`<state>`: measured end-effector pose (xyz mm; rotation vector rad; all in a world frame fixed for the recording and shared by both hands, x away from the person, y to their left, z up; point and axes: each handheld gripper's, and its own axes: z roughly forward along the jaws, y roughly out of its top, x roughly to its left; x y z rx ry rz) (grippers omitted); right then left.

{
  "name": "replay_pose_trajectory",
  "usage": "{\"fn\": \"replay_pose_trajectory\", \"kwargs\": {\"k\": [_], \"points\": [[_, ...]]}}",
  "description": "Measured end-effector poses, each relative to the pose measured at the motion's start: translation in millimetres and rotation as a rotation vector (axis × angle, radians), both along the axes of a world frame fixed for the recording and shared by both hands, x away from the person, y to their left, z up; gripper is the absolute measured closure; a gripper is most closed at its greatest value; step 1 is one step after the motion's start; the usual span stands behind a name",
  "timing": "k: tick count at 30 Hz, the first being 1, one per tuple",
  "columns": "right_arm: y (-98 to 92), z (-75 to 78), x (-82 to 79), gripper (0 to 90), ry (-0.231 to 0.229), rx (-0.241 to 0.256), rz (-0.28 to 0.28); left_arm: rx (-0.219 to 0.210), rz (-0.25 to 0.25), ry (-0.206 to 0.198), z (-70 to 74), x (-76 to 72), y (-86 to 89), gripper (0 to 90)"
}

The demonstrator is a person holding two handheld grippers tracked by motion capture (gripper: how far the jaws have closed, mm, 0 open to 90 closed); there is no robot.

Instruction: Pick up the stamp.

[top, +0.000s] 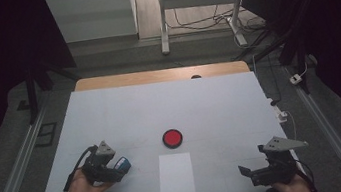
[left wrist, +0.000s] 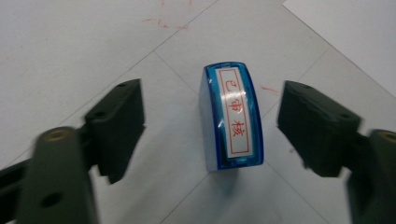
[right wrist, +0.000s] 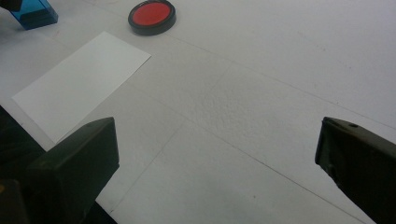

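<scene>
White covers the tabletop (top: 110, 114) I am working over, with a strip of bare wood along its far edge at twelve o'clock. Next in size is the sheet of white paper (top: 176, 176), lying flat near the front edge at about six o'clock from the table's middle. My left gripper (top: 118, 173) sits at roughly eight o'clock, held in a hand (top: 86, 188), and my right gripper (top: 246, 172) sits at roughly four o'clock, well apart from everything else, its jaws spread wide over bare surface. The red ink pad (top: 172, 138), round with a black rim, rests just beyond the paper at twelve o'clock from it. Smallest is the blue stamp (left wrist: 232, 119), with red characters on its white label. It stands on the tabletop between my left jaws, which are spread wide on either side with clear gaps, touching nothing. From the paper, the stamp lies at about nine o'clock.
</scene>
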<state>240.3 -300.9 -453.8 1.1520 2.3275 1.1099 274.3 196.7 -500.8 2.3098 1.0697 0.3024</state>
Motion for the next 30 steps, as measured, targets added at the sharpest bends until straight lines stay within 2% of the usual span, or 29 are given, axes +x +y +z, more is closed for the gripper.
{"fn": "replay_pose_trajectory", "kwargs": {"k": [4, 6, 9, 12, 18, 25, 30], "points": [[-0.1, 0.0, -0.1, 0.0, -0.001, 0.0, 0.001, -0.004, 0.0, -0.001, 0.6, -0.5, 0.9, 36.7], [0.2, 0.0, -0.1, 0.0, -0.002, -0.001, 0.001, -0.007, -0.003, 0.004, 1.2, -0.8, 0.8, 44.2], [0.4, 0.0, -0.2, 0.0, -0.001, -0.003, 0.003, -0.007, -0.019, 0.011, 0.9, -1.0, 0.3, 50.0], [0.4, 0.0, -0.2, 0.0, -0.001, -0.003, 0.003, -0.002, -0.028, 0.011, 1.6, -2.0, -1.4, 51.6], [0.3, -0.1, -0.2, 0.0, 0.0, -0.003, 0.004, -0.003, -0.031, 0.015, 2.2, -3.0, -1.6, 68.1], [0.3, 0.0, -0.2, 0.0, -0.001, -0.002, 0.004, -0.004, -0.038, 0.02, 2.9, -3.6, -0.7, 70.1], [0.2, 0.1, -0.4, 0.0, -0.002, -0.002, 0.005, -0.031, -0.042, 0.026, 4.3, -3.6, 0.7, 70.2]]}}
